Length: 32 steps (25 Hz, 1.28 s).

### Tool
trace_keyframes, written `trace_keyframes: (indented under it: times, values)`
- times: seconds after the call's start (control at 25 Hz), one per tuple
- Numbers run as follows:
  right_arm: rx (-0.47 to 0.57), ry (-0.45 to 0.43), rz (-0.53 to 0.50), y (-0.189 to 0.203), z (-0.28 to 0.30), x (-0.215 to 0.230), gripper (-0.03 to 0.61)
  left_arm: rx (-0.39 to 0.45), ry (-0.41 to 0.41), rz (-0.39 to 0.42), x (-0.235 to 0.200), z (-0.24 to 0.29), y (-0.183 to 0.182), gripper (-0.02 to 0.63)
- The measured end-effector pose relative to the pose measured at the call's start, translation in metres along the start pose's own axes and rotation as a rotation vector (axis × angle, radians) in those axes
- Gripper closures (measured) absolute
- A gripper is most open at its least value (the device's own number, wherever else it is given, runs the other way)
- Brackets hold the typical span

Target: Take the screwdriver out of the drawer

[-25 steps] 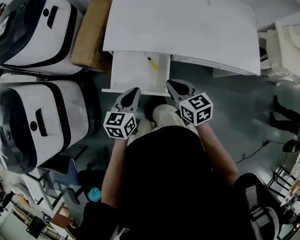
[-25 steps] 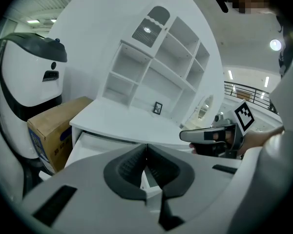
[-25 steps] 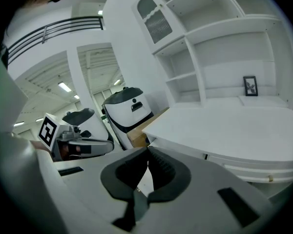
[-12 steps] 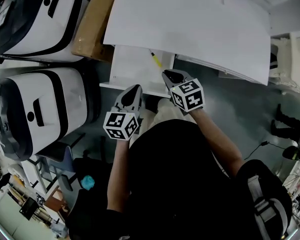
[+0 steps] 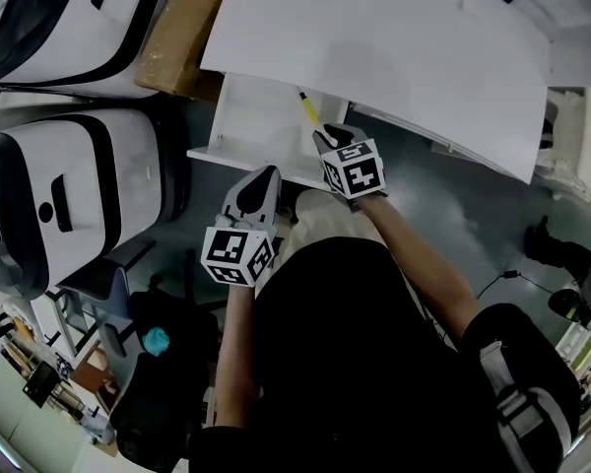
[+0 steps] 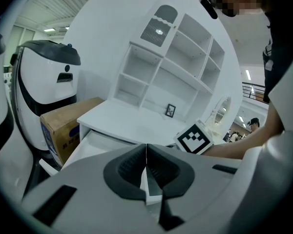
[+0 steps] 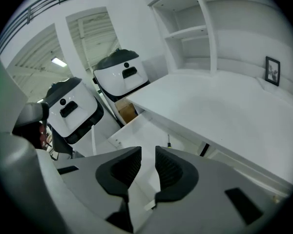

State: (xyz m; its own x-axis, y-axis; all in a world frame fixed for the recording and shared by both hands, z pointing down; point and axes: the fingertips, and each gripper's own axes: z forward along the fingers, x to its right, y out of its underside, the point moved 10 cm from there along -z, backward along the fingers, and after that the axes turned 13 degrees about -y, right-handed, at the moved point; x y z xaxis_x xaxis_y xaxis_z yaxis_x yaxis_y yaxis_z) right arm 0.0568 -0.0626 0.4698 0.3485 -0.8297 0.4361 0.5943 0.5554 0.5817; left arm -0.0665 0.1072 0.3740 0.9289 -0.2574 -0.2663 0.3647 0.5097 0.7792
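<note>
Right gripper view: the right gripper (image 7: 148, 155) has its jaws partly apart, and they have just been opening, with nothing between them but the white floor of the drawer (image 7: 136, 130) beyond. It is empty and points down over the drawer's front right corner. Past the tips, the screwdriver (image 7: 169, 141) lies toward the drawer's back right corner, near the front edge of the surface (image 7: 219, 111). In the head view its yellow handle (image 5: 306, 108) runs along the drawer's right side; whether it touches that wall I cannot tell, as it is too small here. The left gripper (image 6: 146, 160) is clenched on nothing and hovers off the drawer's front edge (image 5: 238, 156).

The risk I see is in the tight corner. With the tool so near the wall, one jaw could strike the wall or nudge the round handle so that it rolls away. The half-spread jaws leave little margin, and lifting too early could knock the surface's overhanging edge.
</note>
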Motion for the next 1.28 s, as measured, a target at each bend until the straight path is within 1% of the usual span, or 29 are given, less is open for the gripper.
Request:
trace_keyframes:
  times: [0.12,0.24,0.48,0.52,0.64,0.8,0.92,1.04,1.28]
  values:
    - [-0.037,0.012,-0.001,-0.001,0.021,0.007,0.457,-0.013,-0.005,-0.009,-0.004,-0.001,-0.001,0.589]
    - [-0.067,0.028,-0.003,0.000,0.041,0.019,0.456,-0.022,-0.009,-0.018,-0.009,-0.001,-0.001,0.589]
    - [-0.129,0.089,-0.017,0.003,0.080,0.044,0.439,-0.046,-0.013,-0.039,-0.019,0.005,-0.003,0.589]
    - [-0.131,0.094,-0.016,0.003,0.087,0.047,0.428,-0.050,-0.010,-0.038,-0.021,0.008,-0.003,0.589]
    - [-0.140,0.109,0.000,0.005,0.108,0.051,0.423,-0.067,-0.001,-0.037,-0.024,0.016,-0.002,0.589]
    - [-0.187,0.129,0.023,0.015,0.133,0.055,0.390,-0.079,-0.009,-0.057,-0.028,0.021,0.001,0.589]
    - [-0.192,0.155,0.044,0.017,0.148,0.059,0.373,-0.086,-0.017,-0.066,-0.031,0.023,0.002,0.589]
    - [-0.197,0.177,0.040,0.017,0.160,0.064,0.371,-0.100,-0.022,-0.068,-0.031,0.023,0.004,0.589]
    - [-0.213,0.181,0.034,0.016,0.184,0.075,0.371,-0.112,-0.037,-0.111,-0.037,0.021,0.010,0.589]
